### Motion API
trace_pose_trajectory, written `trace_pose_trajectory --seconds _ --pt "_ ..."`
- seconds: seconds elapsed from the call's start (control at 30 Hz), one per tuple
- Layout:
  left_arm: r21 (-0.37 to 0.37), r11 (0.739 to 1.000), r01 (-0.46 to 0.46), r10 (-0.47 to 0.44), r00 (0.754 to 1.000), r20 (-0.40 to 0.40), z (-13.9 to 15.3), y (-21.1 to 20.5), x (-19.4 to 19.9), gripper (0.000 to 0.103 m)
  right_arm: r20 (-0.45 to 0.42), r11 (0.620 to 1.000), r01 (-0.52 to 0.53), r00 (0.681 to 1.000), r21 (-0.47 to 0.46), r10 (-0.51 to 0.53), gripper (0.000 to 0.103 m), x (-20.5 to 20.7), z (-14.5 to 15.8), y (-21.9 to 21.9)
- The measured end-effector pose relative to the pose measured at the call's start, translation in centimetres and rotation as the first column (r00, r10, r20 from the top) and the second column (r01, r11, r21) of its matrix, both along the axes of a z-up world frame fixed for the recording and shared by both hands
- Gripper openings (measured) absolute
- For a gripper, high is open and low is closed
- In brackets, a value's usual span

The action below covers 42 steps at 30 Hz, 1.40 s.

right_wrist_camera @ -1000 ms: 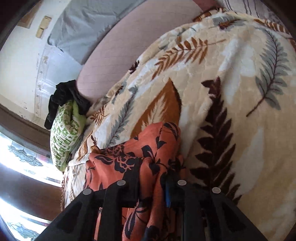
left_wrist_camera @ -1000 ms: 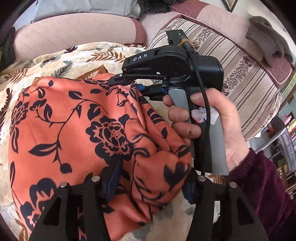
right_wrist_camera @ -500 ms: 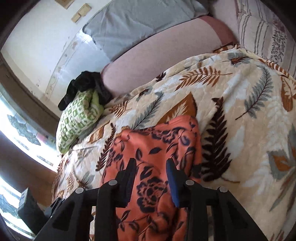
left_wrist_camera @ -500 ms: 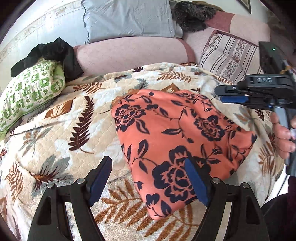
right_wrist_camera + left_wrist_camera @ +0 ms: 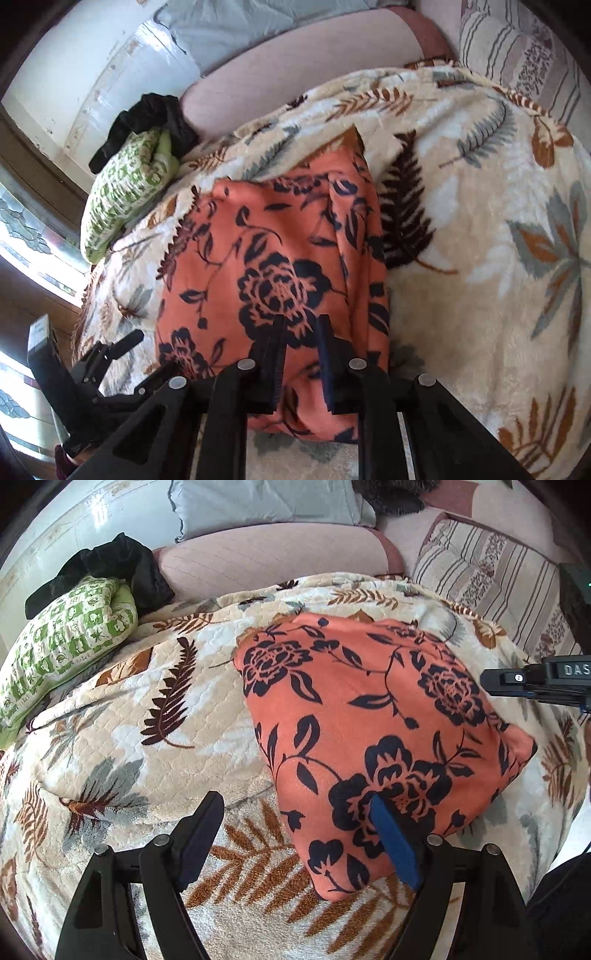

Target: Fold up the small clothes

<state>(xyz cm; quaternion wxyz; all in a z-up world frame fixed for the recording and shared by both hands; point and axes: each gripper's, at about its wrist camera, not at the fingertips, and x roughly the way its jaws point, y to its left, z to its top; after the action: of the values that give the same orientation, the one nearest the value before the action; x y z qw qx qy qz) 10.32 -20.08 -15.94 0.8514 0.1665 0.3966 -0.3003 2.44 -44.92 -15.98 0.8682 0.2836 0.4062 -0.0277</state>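
L wrist view: left gripper [image 5: 295, 819] spread wide, nothing between the fingers; its blue-padded finger [image 5: 393, 840] is in front of the near edge of the orange floral garment [image 5: 369, 731], contact can't tell. Garment lies folded into a compact block on the leaf-print blanket [image 5: 147, 720], right of centre. Right gripper [image 5: 532, 681] pokes in from the R edge, just beside the garment's far right side; its state can't tell from here. Green patterned pillow [image 5: 66, 638] at far left w/ a black cloth [image 5: 110, 568] on top; pink sofa back [image 5: 273, 557] behind.

R wrist view: right gripper [image 5: 301, 328] narrow but w/ a gap, holding nothing, low over the garment [image 5: 280, 258] near its close edge. Garment sits on the blanket [image 5: 480, 221], centre-left. Left gripper [image 5: 110, 350] visible at lower left, beside the garment's left edge. Pillow [image 5: 125, 192] & black cloth [image 5: 147, 118] further back on the left.
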Motion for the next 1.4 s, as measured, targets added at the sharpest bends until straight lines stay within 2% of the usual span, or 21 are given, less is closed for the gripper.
trace_pose_trajectory --seconds 0.07,0.17,0.27,0.33,0.4,0.47,0.53,0.63,0.7,0.8,0.87,0.93,0.97,1.03,1.13,1.23,1.3,1.4 --pt "-0.045 0.999 -0.002 0.002 1.000 0.003 0.8 0.2 0.1 0.083 0.026 1.000 0.028 0.999 0.000 -0.028 0.019 1.3 1.1 -0.5" --pt "-0.019 1.000 -0.015 0.016 1.000 0.019 0.5 -0.2 0.4 0.083 -0.011 0.998 0.067 0.998 -0.002 -0.067 0.019 4.7 1.2 -1.4" --pt "0.073 0.997 -0.001 0.001 1.000 0.005 -1.5 -0.9 0.8 0.083 -0.124 0.996 0.088 0.989 0.024 -0.085 0.019 9.3 -1.4 -2.0" --pt "0.085 0.996 0.018 -0.016 1.000 -0.023 -2.6 -1.0 0.9 0.084 -0.186 0.992 0.115 0.977 0.045 -0.105 0.019 11.6 -3.8 -2.6" --pt "0.068 0.997 0.022 -0.020 0.999 -0.029 -2.5 -0.8 1.0 0.084 -0.189 0.992 0.124 0.975 0.031 -0.116 0.019 13.0 -3.8 -2.7" --pt "0.065 0.997 0.041 -0.039 0.999 -0.024 -2.4 -0.8 1.0 0.084 -0.151 0.993 0.119 0.981 -0.017 -0.120 0.021 13.7 -2.0 -2.1" --pt "0.055 0.998 0.044 -0.042 0.999 -0.030 -2.6 -0.6 1.1 0.085 -0.073 0.998 0.057 0.996 0.026 -0.055 0.021 14.4 -0.5 -1.1" --pt "0.043 0.998 0.040 -0.038 0.998 -0.046 -2.6 -0.4 1.1 0.085 -0.035 0.994 -0.064 0.997 0.091 0.067 0.021 16.4 -0.1 1.5" --pt "0.044 0.998 0.042 -0.040 0.998 -0.041 -2.8 -0.3 1.0 0.086 -0.047 0.987 -0.111 0.992 0.113 0.117 0.021 18.1 -1.3 3.0" --pt "0.041 0.998 0.043 -0.042 0.999 -0.031 -2.9 -0.2 1.0 0.086 -0.146 0.992 -0.093 0.984 0.091 0.105 0.020 20.7 -5.3 4.7" --pt "0.032 0.998 0.048 -0.047 0.998 -0.039 -2.8 -0.1 1.1 0.087 -0.116 0.994 -0.090 0.989 0.060 0.096 0.020 20.8 -4.9 5.1" --pt "0.012 0.999 0.040 -0.040 0.998 -0.048 -2.5 0.0 1.2 0.087 -0.085 0.993 -0.078 0.993 0.092 0.086 0.021 20.0 -3.5 4.7" --pt "-0.002 1.000 0.029 -0.029 0.999 -0.042 -2.2 0.2 1.3 0.087 -0.046 0.990 -0.075 0.996 0.121 0.081 0.021 19.3 -2.8 4.2" --pt "-0.038 0.999 0.007 -0.008 1.000 -0.026 -1.3 0.7 1.3 0.087 -0.025 0.987 -0.058 0.998 0.147 0.062 0.021 17.5 -1.7 3.4" --pt "-0.076 0.997 -0.025 0.024 1.000 -0.008 -0.4 1.3 1.4 0.087 -0.010 0.993 -0.030 0.999 0.112 0.032 0.021 14.1 0.2 2.4" --pt "-0.014 0.999 -0.051 0.051 0.999 -0.007 -1.4 0.8 1.8 0.087 -0.031 0.998 0.008 0.999 0.064 -0.006 0.021 10.9 1.2 1.7" --pt "0.026 0.999 -0.048 0.048 0.999 -0.010 -2.4 0.2 1.9 0.095 -0.041 0.996 0.026 0.999 0.084 -0.023 0.021 8.3 0.9 1.3" --pt "0.050 0.998 -0.034 0.033 0.999 0.005 -2.8 -0.3 1.6 0.097 -0.156 0.996 0.059 0.987 0.073 -0.047 0.020 5.4 -2.0 0.8"
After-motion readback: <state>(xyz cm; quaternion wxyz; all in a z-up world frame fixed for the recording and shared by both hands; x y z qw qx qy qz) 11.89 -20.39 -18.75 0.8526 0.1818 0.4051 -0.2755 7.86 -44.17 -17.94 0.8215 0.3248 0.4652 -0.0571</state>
